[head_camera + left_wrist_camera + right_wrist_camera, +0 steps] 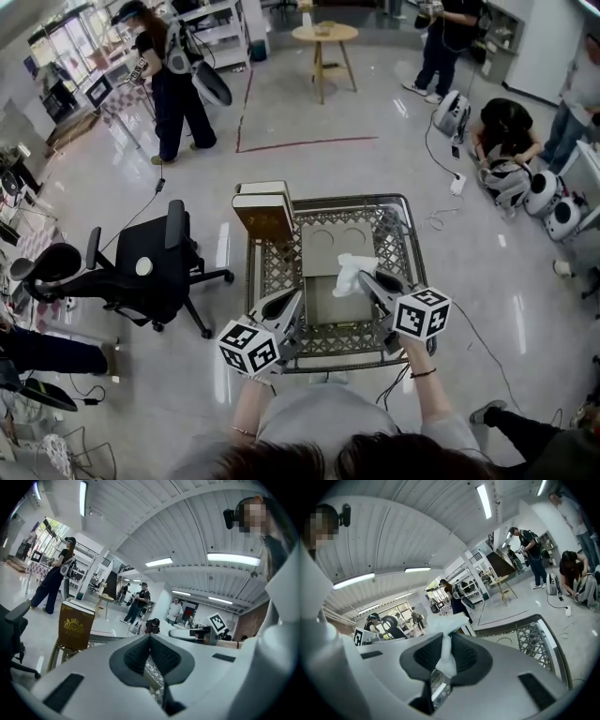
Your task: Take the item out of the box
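**A:** Well, the biggest thing we see is the metal lattice table [272, 277]. What lies on it?

**B:** A flat grey cardboard box [323, 258] fills the middle of the table. We can make out two round outlines on the end of it farthest from us. A brown box with a gold emblem [265, 220] stands upright at the table's far-left corner. The left gripper view shows that brown box [75, 625] too, at the table's edge.

**A:** And our two grippers?

**B:** The left gripper [286, 305] hangs over the table's near-left corner. In its own view the left gripper [150, 641] has its pads closed together at the tips, with nothing between them and only lattice showing below. The right gripper [367, 278] reaches in over the table's near-right side.

**A:** Is it gripping anything?

**B:** Yes. In its own view the right gripper [446, 641] is pinched on a white crumpled tissue [445, 656], which bunches out past the tips.

**A:** So where does that put the tissue?

**B:** From the head view, the tissue [349, 272] sits over the right-middle of the table, above the grey box's right side. We cannot tell whether its lower end touches that box.
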Demonstrator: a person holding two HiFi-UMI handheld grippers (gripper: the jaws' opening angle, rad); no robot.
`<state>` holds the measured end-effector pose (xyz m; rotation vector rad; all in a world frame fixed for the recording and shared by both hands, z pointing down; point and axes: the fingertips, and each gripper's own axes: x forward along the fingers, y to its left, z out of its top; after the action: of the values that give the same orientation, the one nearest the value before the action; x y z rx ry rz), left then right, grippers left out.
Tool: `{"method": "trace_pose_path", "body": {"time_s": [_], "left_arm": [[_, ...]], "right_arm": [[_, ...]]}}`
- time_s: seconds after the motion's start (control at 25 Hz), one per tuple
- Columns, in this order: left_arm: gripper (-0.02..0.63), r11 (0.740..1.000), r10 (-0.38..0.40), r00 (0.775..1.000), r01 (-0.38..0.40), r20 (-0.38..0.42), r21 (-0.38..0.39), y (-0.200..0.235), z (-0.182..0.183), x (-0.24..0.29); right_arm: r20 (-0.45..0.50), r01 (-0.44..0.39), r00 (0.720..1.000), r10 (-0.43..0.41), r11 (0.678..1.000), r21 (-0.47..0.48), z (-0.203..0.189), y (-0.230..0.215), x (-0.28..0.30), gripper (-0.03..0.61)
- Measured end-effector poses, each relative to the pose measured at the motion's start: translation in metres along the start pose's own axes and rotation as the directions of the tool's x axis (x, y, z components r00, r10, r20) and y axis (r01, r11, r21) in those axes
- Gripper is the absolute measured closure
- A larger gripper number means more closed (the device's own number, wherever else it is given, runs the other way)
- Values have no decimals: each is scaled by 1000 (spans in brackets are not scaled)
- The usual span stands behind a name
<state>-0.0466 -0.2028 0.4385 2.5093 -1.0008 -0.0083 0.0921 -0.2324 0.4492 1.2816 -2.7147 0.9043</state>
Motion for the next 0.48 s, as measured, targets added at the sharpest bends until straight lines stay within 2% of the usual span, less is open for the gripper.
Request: {"method": "trace_pose_path", "body": {"time_s": [0.48], "left_arm": [[597, 995, -43, 992, 32, 115, 96, -18, 63, -12]], "right_arm": [[144, 30, 990, -11, 991, -128, 63, 18, -38, 508]]}}
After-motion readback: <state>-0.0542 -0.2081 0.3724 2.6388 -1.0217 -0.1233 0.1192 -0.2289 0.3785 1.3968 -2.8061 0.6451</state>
